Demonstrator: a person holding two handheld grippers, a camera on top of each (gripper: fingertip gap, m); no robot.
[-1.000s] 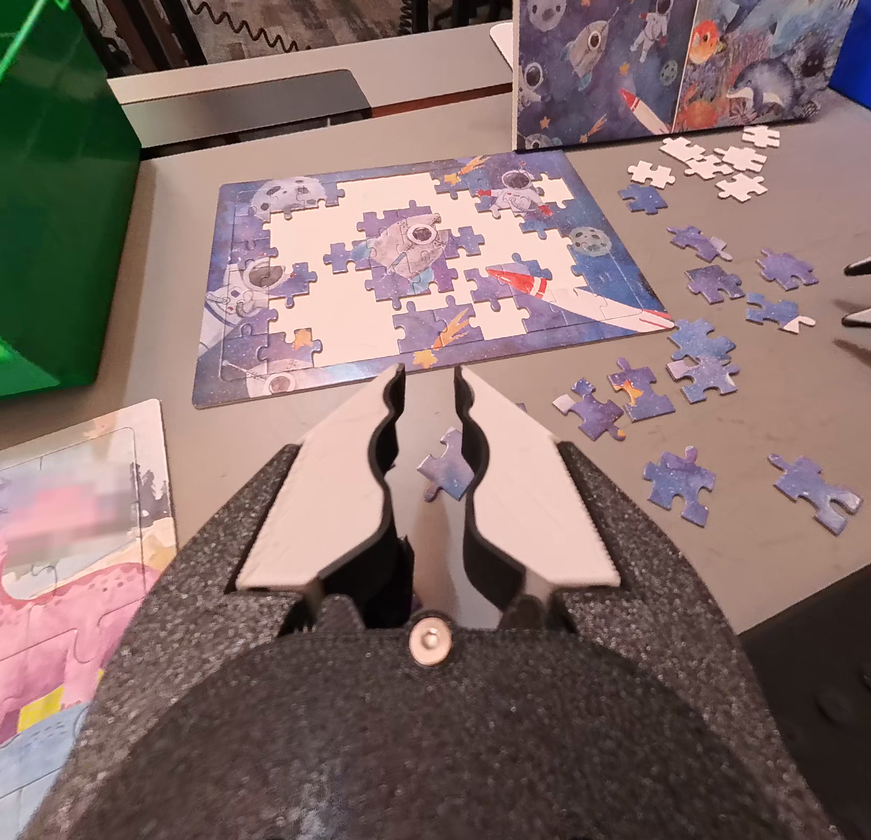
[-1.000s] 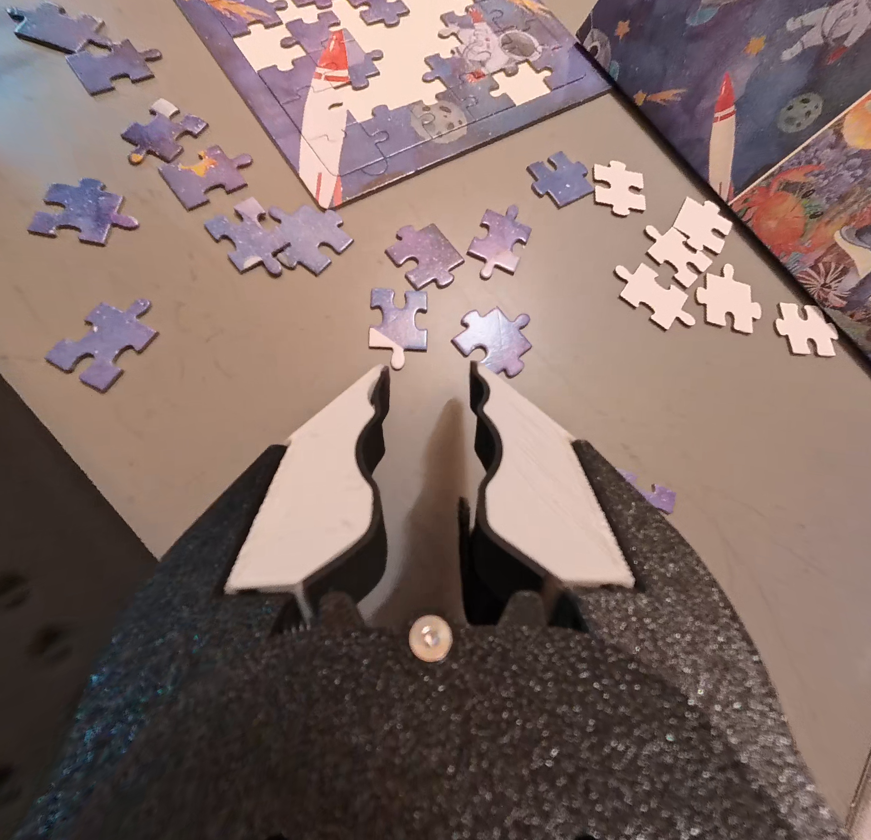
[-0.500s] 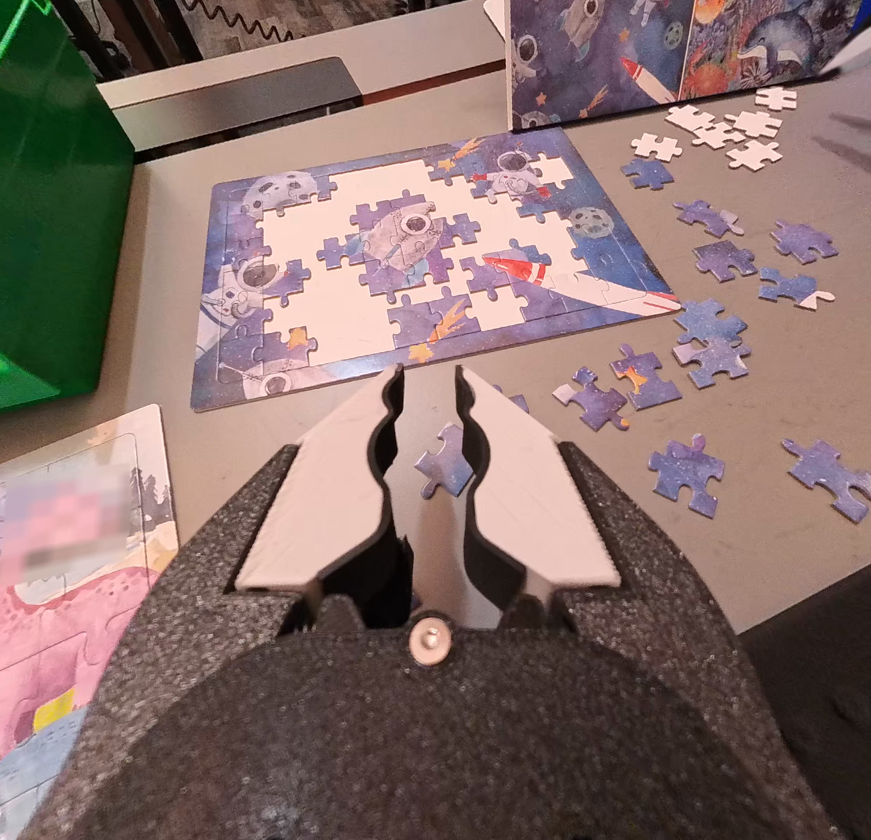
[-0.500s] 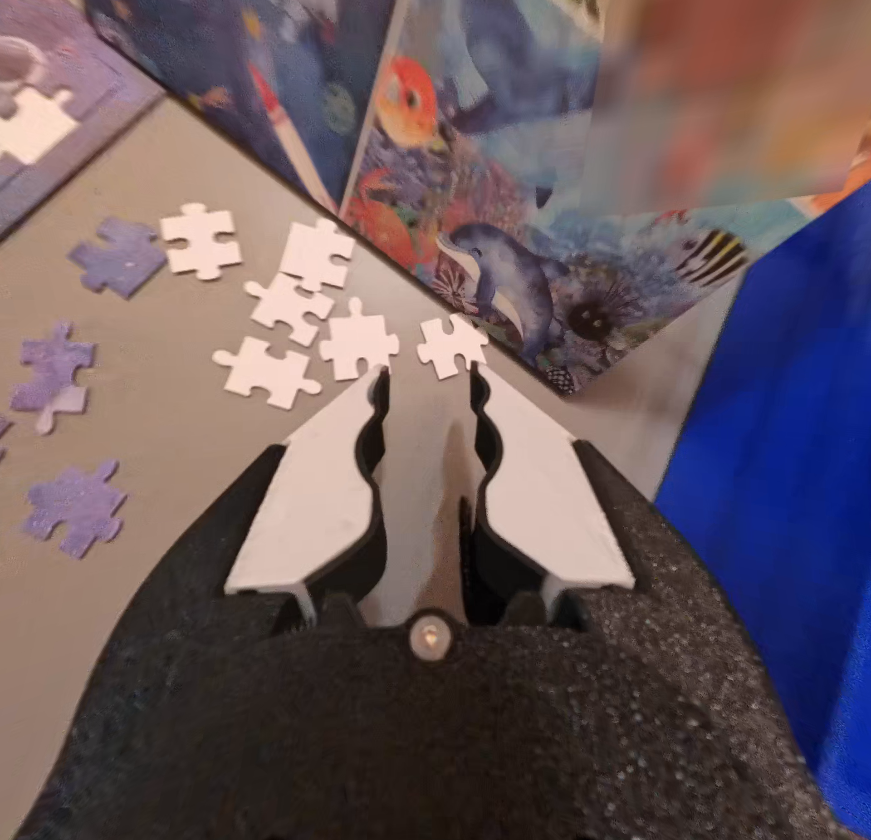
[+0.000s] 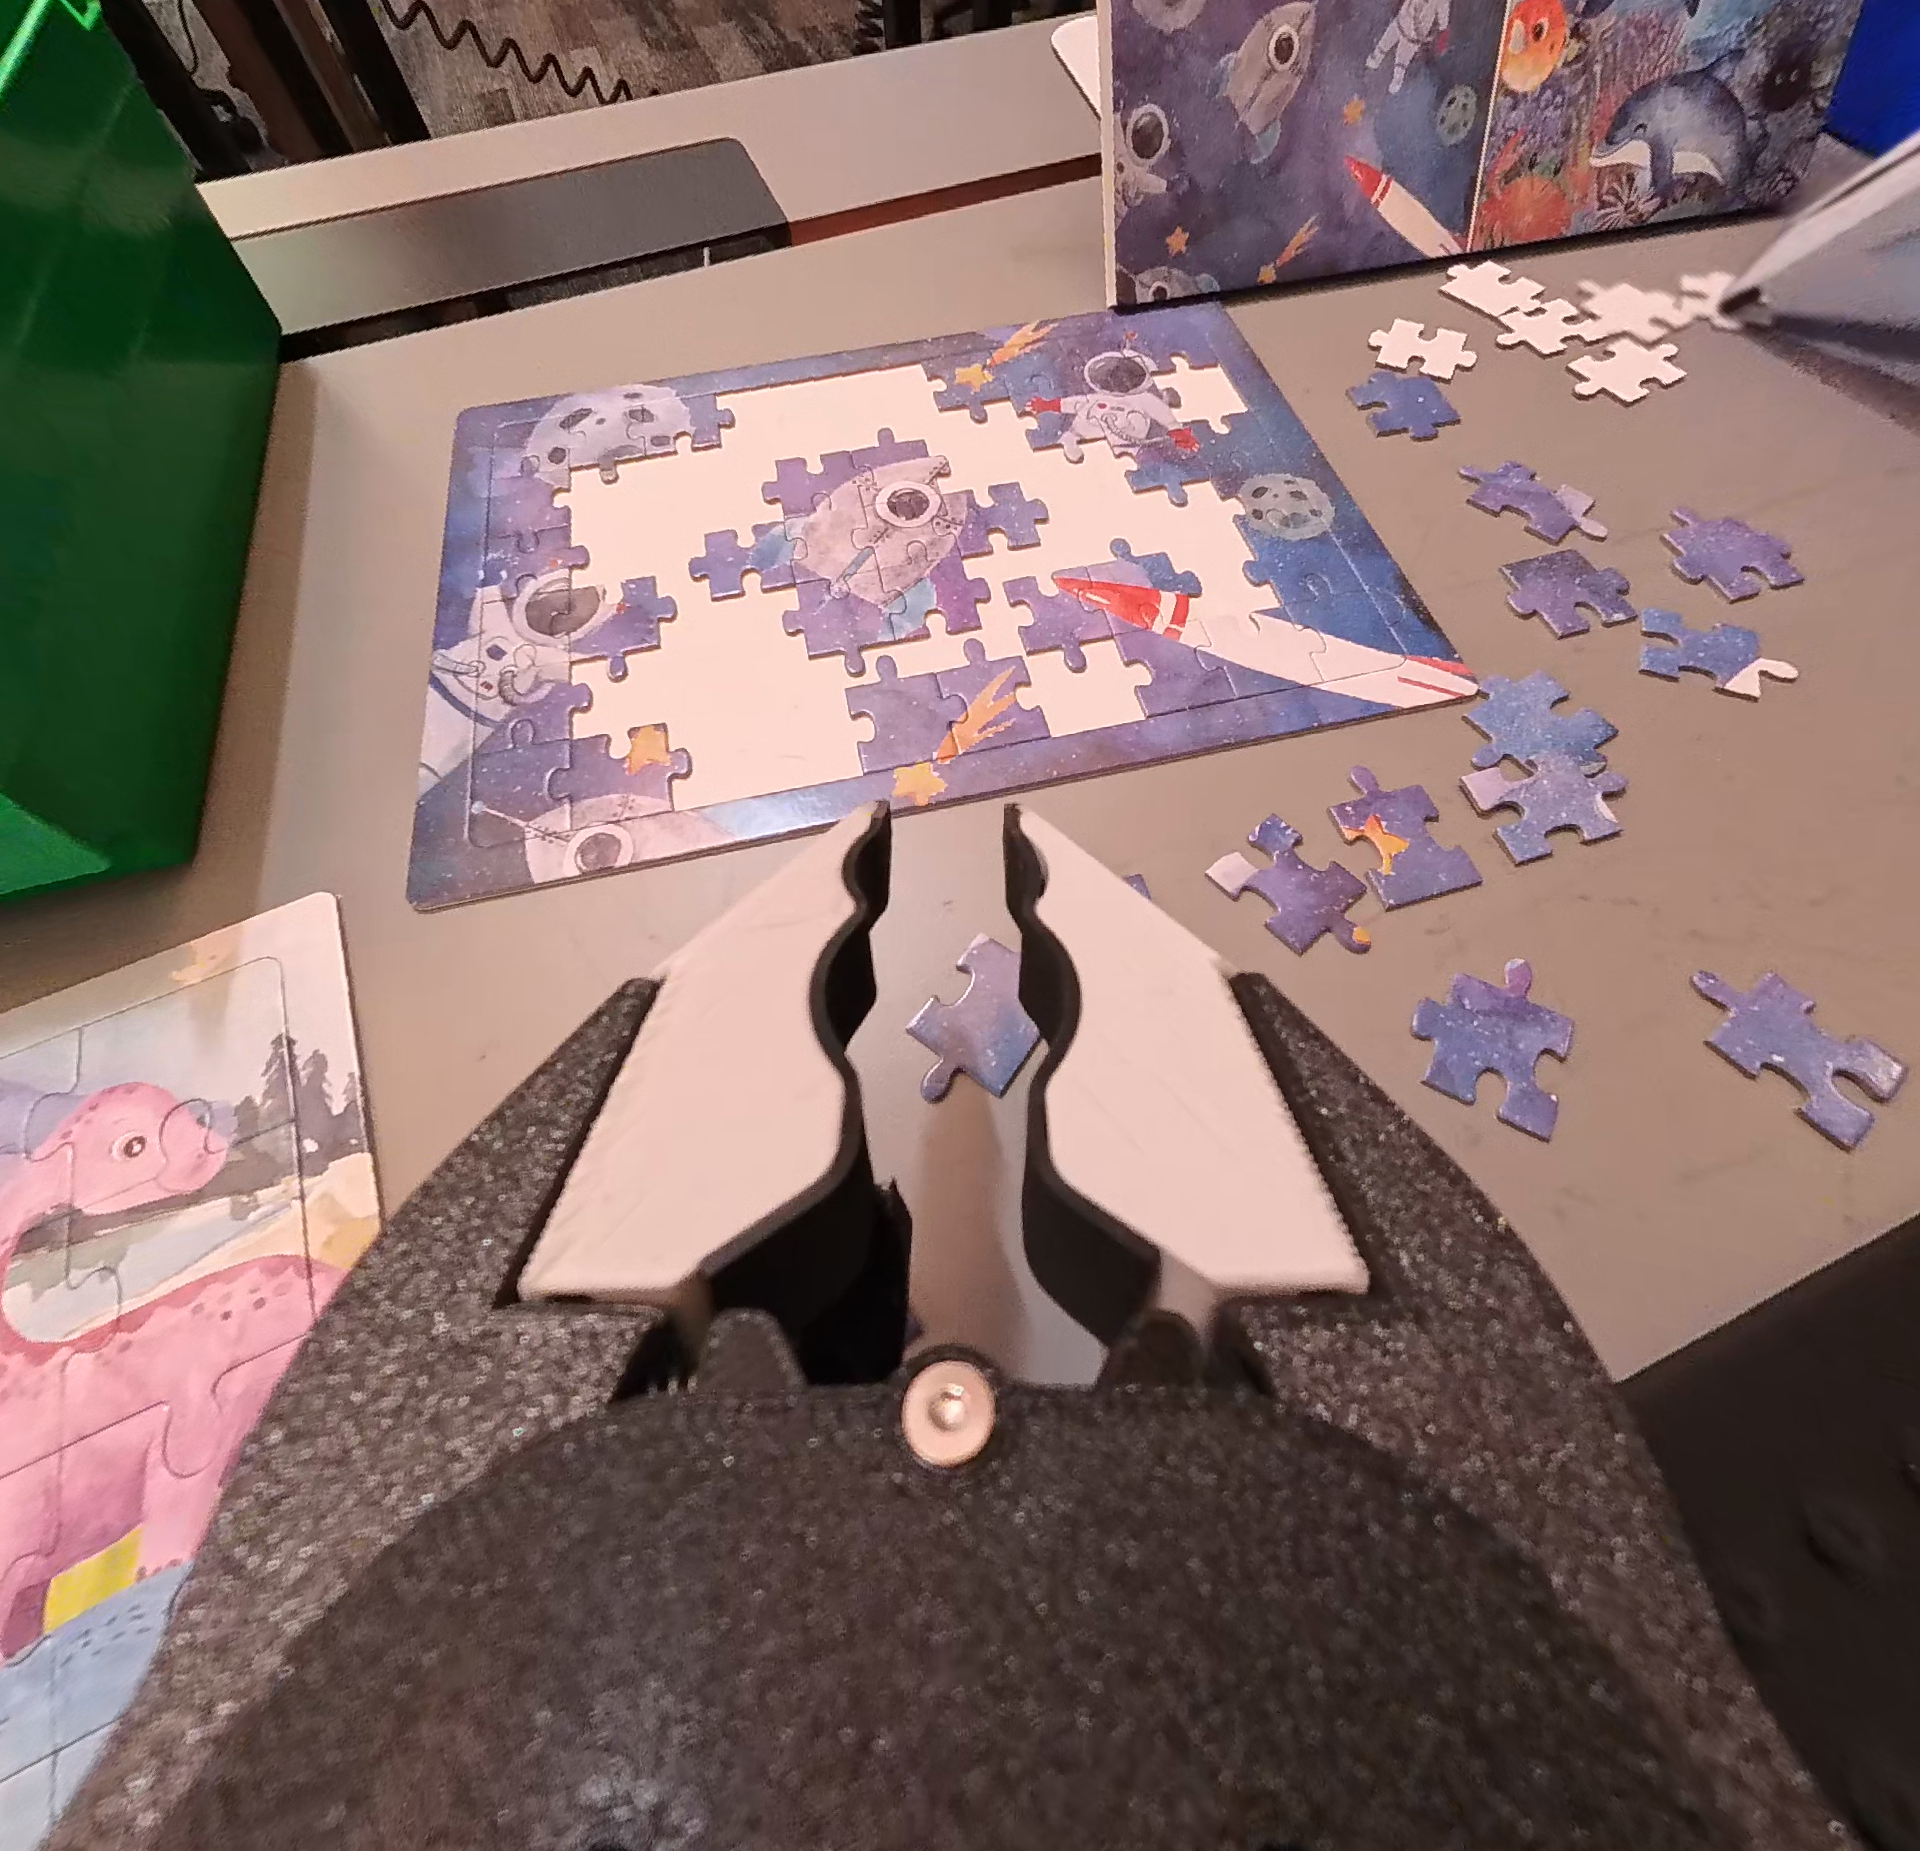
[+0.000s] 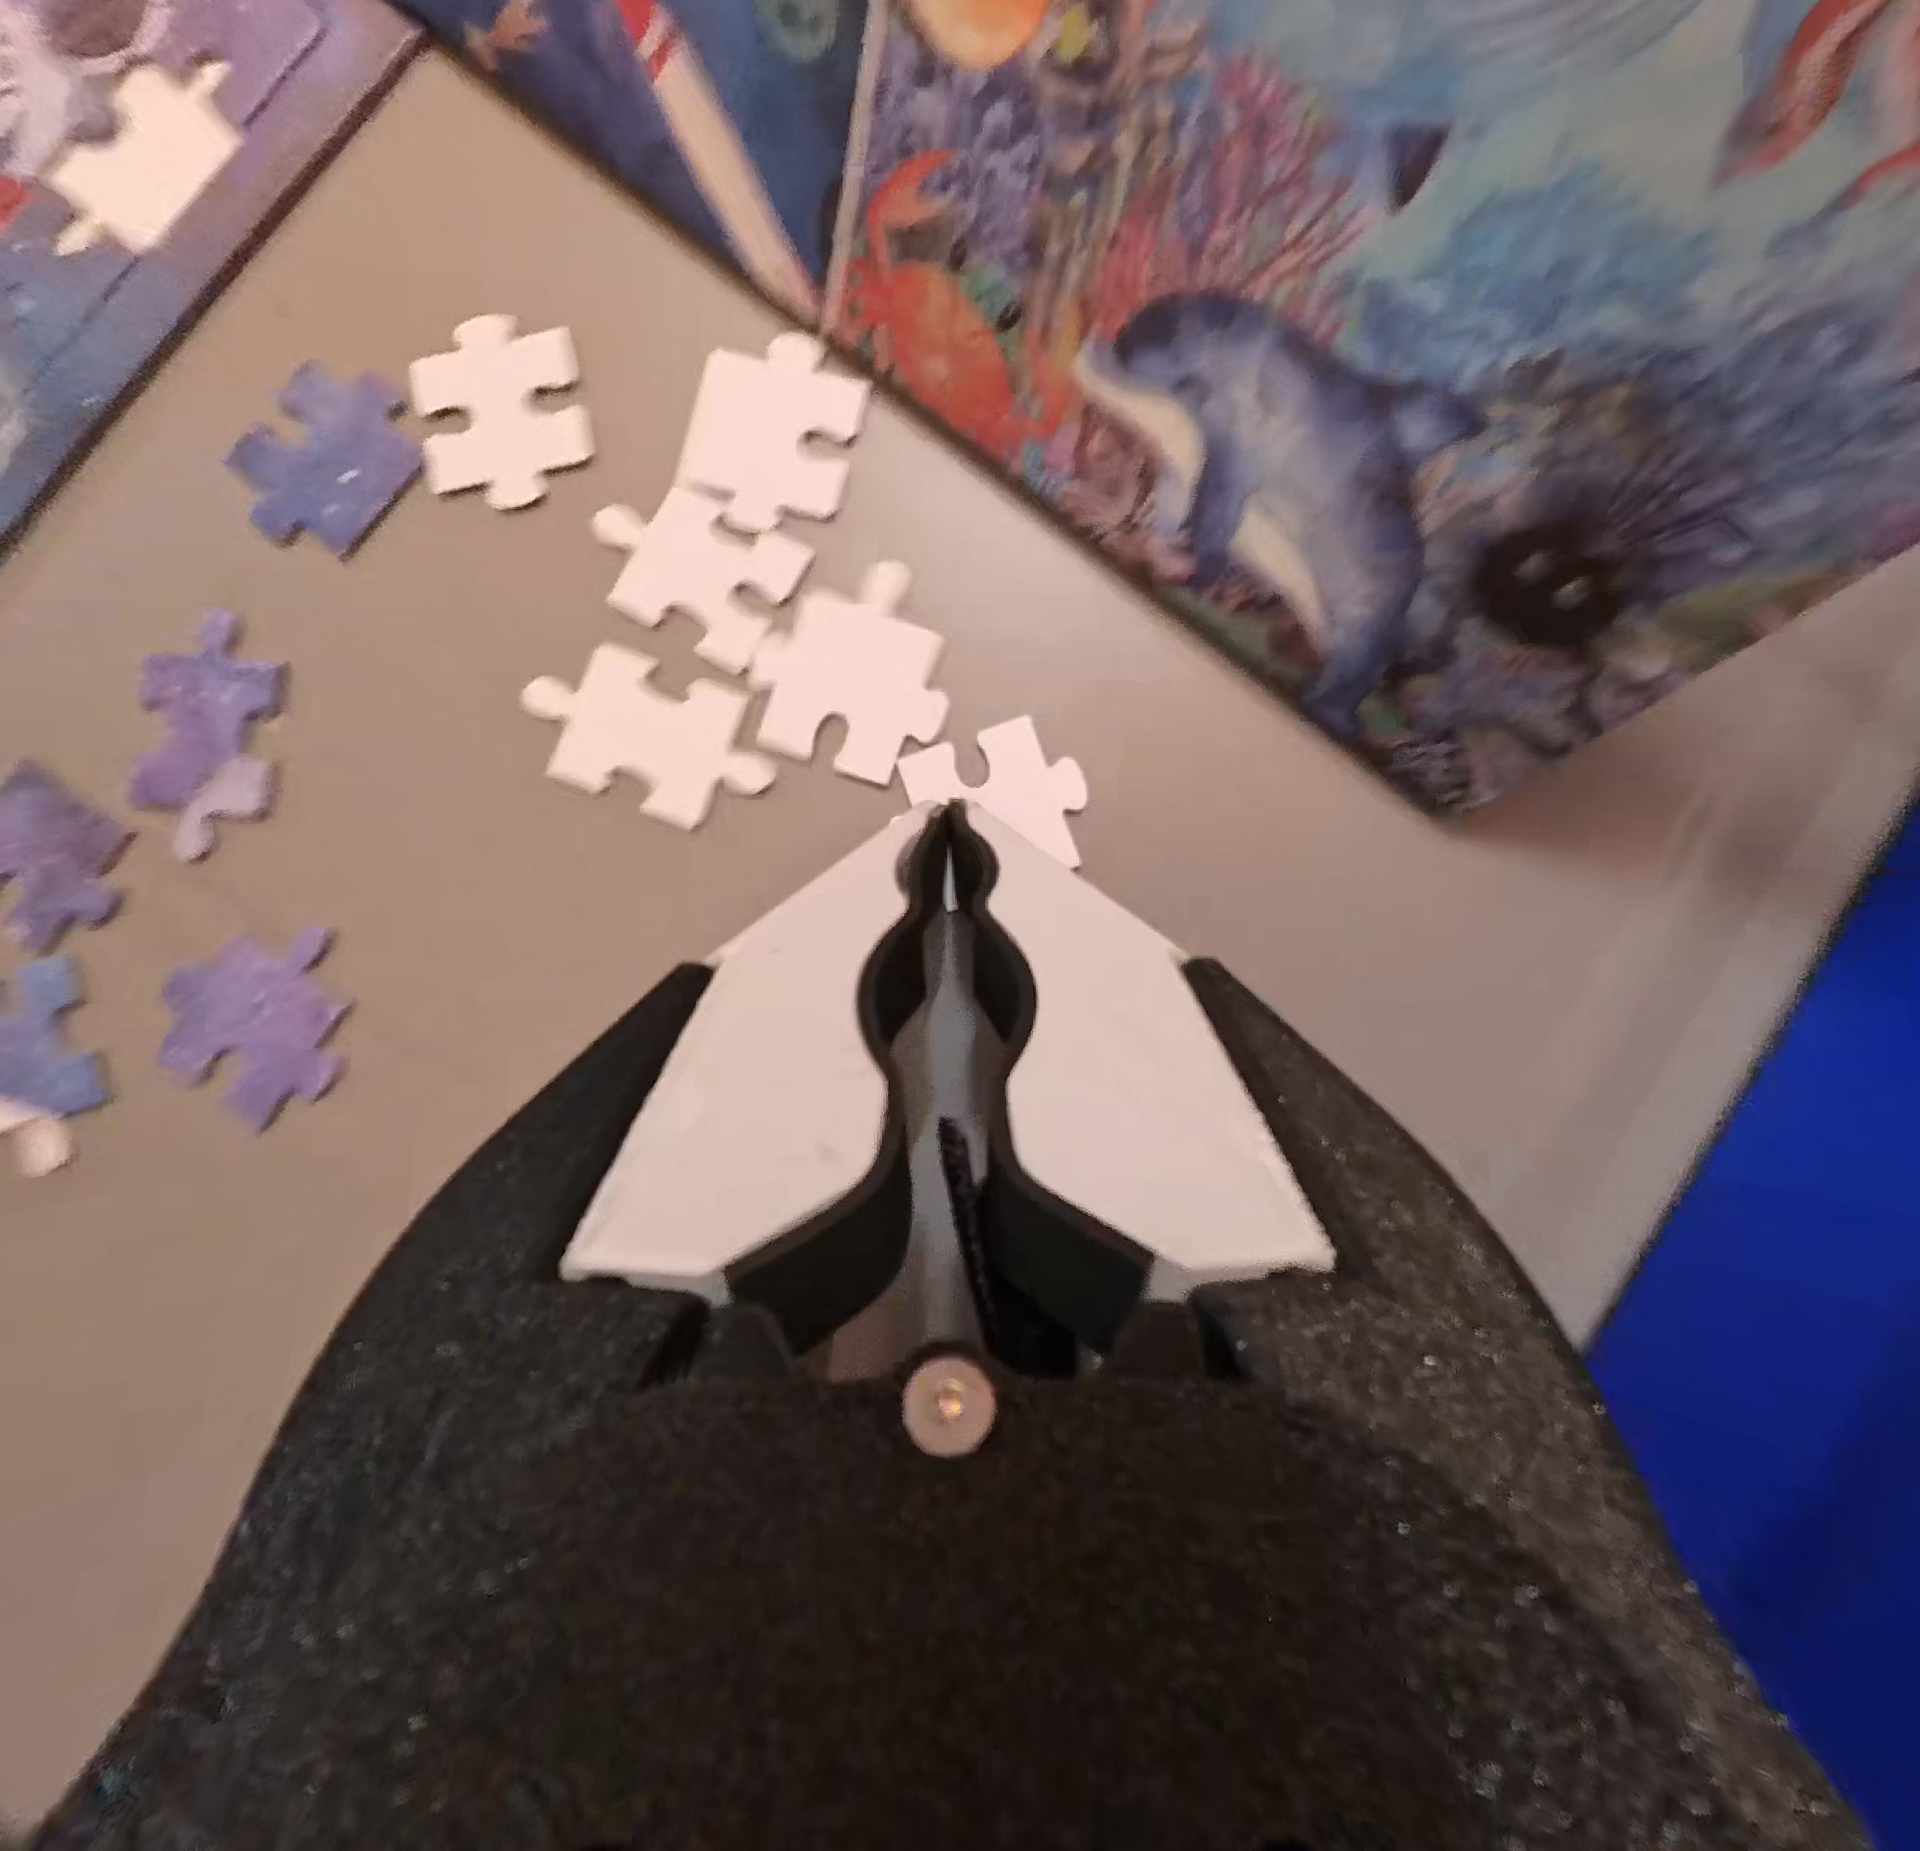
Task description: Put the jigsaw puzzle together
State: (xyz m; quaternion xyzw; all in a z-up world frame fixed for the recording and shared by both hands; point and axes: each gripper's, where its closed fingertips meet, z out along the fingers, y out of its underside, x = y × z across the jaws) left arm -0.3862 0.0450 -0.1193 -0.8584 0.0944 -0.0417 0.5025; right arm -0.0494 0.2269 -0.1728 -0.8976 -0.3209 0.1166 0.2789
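Right wrist view: right gripper (image 6: 948,814) pinched on a face-down white piece (image 6: 1003,783) beside the box (image 6: 1351,347). Left gripper (image 5: 943,825) open, idle. Next: lift, flip, carry to puzzle board (image 5: 1351,513).

Left hand-held gripper (image 5: 943,830) open above table (image 5: 343,430), blue piece (image 5: 977,1017) btwn fingers; half-done puzzle (image 5: 914,586) ahead.

Left view high, wide — right close; both share white pieces (image 6: 842,695).
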